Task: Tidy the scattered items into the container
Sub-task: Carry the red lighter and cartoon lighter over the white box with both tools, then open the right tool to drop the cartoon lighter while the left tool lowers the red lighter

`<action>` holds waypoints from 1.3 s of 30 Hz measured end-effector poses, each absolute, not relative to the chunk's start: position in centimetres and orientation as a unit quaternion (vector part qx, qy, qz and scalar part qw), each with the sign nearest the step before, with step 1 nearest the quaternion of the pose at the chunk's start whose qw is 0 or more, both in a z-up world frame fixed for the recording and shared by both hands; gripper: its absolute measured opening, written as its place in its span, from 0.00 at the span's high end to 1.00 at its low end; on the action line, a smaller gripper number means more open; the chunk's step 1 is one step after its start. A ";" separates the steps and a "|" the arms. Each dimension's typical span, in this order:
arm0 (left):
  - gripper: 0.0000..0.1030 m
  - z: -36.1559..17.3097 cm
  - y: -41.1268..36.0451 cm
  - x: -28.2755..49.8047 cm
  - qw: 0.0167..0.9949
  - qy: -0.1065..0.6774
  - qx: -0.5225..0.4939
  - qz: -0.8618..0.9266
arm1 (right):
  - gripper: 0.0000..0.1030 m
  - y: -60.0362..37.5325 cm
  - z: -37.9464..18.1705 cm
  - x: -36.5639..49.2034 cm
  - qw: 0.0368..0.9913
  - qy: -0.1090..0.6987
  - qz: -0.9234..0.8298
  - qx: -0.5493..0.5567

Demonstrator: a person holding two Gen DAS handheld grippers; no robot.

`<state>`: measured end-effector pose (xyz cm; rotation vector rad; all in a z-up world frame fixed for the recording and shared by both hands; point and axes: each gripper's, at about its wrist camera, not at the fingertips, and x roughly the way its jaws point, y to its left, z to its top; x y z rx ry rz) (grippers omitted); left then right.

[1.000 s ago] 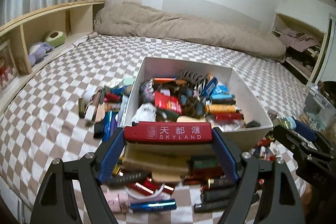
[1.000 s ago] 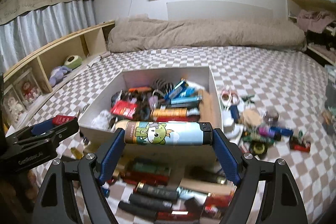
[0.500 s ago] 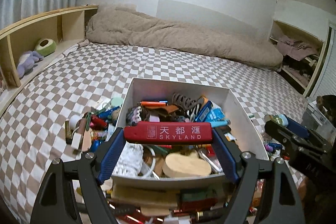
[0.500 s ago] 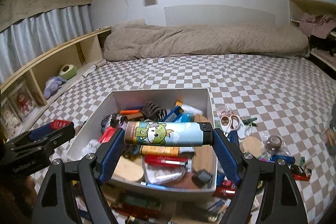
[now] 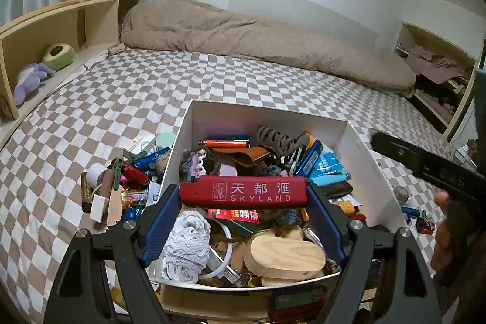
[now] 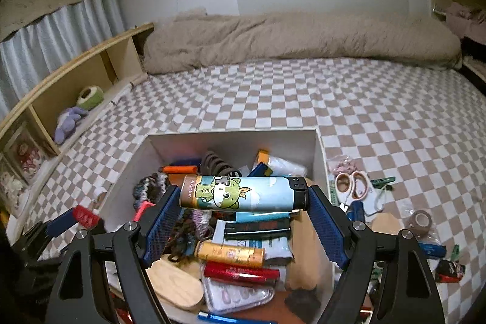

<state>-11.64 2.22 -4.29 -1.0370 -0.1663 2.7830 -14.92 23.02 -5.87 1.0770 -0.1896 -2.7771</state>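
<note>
A white open box (image 5: 267, 114) sits on the checkered bed, crowded with small items; it also shows in the right wrist view (image 6: 231, 138). My left gripper (image 5: 243, 193) is shut on a red lighter marked SKYLAND (image 5: 243, 192) and holds it over the box. My right gripper (image 6: 243, 196) is shut on a light blue cartoon lighter (image 6: 243, 196), also held over the box. The right gripper's body (image 5: 425, 166) shows at the right of the left wrist view. The left gripper with its red lighter (image 6: 82, 216) shows at the lower left of the right wrist view.
Loose items lie left of the box (image 5: 121, 178) and right of it, including scissors (image 6: 352, 184) and a tape roll (image 6: 420, 219). A beige duvet (image 5: 258, 35) lies at the far end. A wooden shelf (image 5: 45, 29) with soft toys runs along the left.
Both grippers have moved forward with their lighters, from in front of the box's near wall to above its contents. Both stay shut.
</note>
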 end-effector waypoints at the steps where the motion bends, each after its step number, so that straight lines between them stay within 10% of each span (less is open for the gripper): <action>1: 0.20 -4.5 2.2 -11.8 0.084 -0.056 -0.349 0.932 | 0.20 23.0 -6.4 -15.5 0.078 -0.061 -0.924 0.368; 39: 0.20 -5.8 2.5 -23.1 0.092 -0.066 -0.443 0.889 | 0.08 24.1 -11.1 -19.2 0.052 -0.104 -0.907 0.405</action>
